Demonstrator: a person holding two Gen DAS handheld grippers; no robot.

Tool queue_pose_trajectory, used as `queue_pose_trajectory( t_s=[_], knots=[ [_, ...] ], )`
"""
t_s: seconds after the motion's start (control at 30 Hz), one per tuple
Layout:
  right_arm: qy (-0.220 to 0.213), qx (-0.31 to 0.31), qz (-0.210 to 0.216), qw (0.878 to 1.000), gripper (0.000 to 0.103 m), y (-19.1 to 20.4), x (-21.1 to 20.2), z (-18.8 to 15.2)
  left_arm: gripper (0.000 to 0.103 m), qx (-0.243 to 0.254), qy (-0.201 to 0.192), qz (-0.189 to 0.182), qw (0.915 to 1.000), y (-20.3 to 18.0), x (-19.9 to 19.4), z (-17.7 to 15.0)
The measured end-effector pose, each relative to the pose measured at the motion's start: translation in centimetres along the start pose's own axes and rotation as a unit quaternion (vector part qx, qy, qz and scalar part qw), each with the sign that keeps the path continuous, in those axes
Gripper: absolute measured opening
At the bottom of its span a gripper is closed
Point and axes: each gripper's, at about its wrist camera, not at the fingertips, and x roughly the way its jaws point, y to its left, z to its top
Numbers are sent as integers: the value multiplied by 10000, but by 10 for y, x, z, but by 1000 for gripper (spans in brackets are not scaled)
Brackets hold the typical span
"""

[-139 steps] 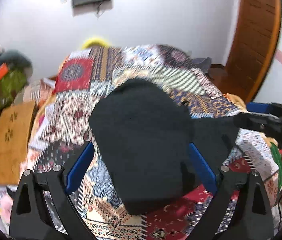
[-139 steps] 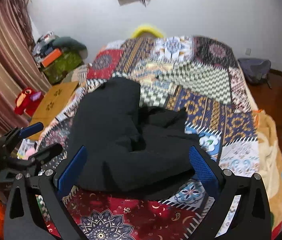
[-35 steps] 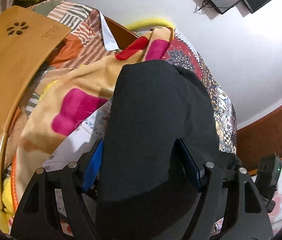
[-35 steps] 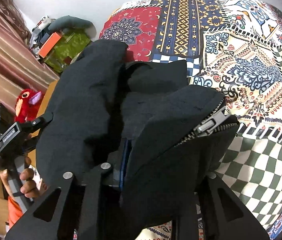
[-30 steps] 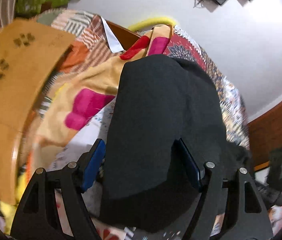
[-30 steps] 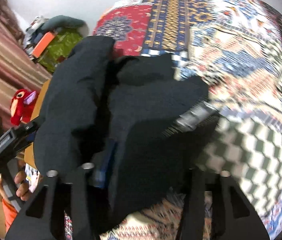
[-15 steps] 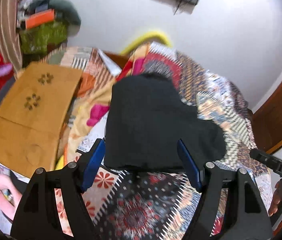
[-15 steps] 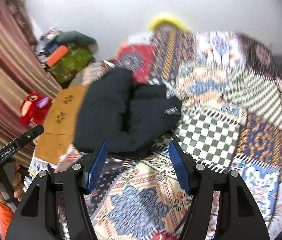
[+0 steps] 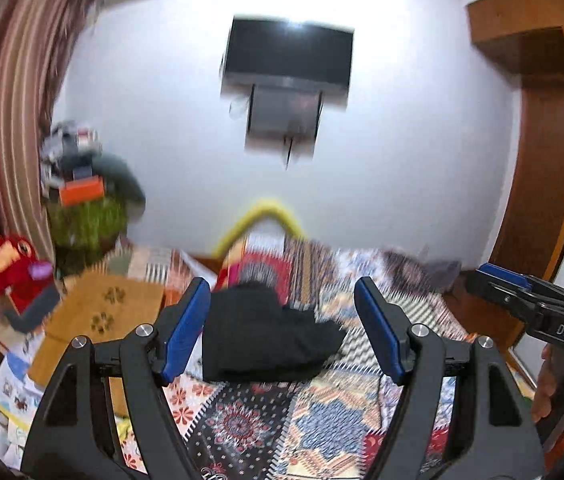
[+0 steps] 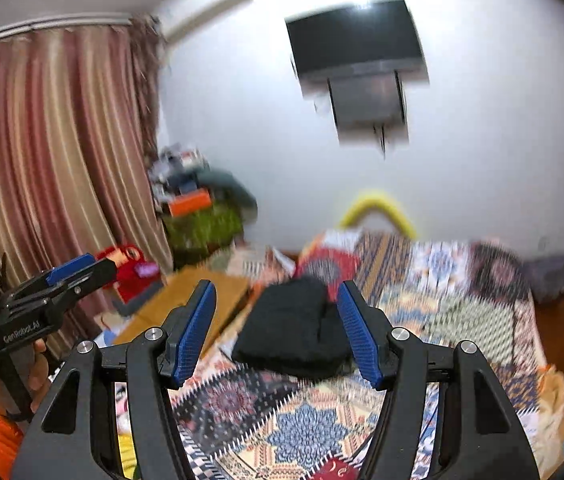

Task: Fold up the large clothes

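Note:
A black garment (image 9: 265, 336) lies folded in a compact bundle on the far left part of the patchwork bedspread (image 9: 322, 428); it also shows in the right wrist view (image 10: 294, 340). My left gripper (image 9: 282, 332) is open and empty, held above the bed well short of the bundle. My right gripper (image 10: 277, 332) is open and empty, also raised and back from it. Each gripper shows in the other's view, the right one (image 9: 522, 300) at the right edge and the left one (image 10: 53, 284) at the left edge.
A wooden lap board (image 9: 97, 316) leans at the bed's left side. A red plush toy (image 9: 5, 272) and a pile of bags (image 9: 85, 200) sit by the striped curtain (image 10: 49, 160). A TV (image 9: 288, 58) hangs on the white wall. A wooden door (image 9: 542, 160) stands at the right.
Both grippers have let go of the black garment, which now lies on the bed. Both have pulled back and tilted up, so the wall and TV fill the views.

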Motion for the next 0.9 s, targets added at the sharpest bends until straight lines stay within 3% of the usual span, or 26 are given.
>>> queue_pose_trajectory(
  t_s=[0.13, 0.37, 0.47, 0.67, 0.9],
  knots=[
    [-496, -155, 24, 9986, 59, 19, -38, -1, 74, 169, -676, 133, 9975, -20, -56, -3],
    [-867, -161, -150, 9960, 64, 31, -59, -15, 74, 334, -1413, 540, 9879, -44, -112, -24],
    [-892, -162, -315, 9954, 77, 30, -58, -22, 74, 319, -1461, 510, 9874, -49, -120, -32],
    [-915, -366, -706, 9926, 102, 39, -60, -29, 101, 263, -1525, 719, 9853, -56, -131, -47],
    [-823, -371, -862, 9922, 103, 33, -58, -33, 102, 271, -1347, 761, 9876, -60, -130, -55]
  ],
)
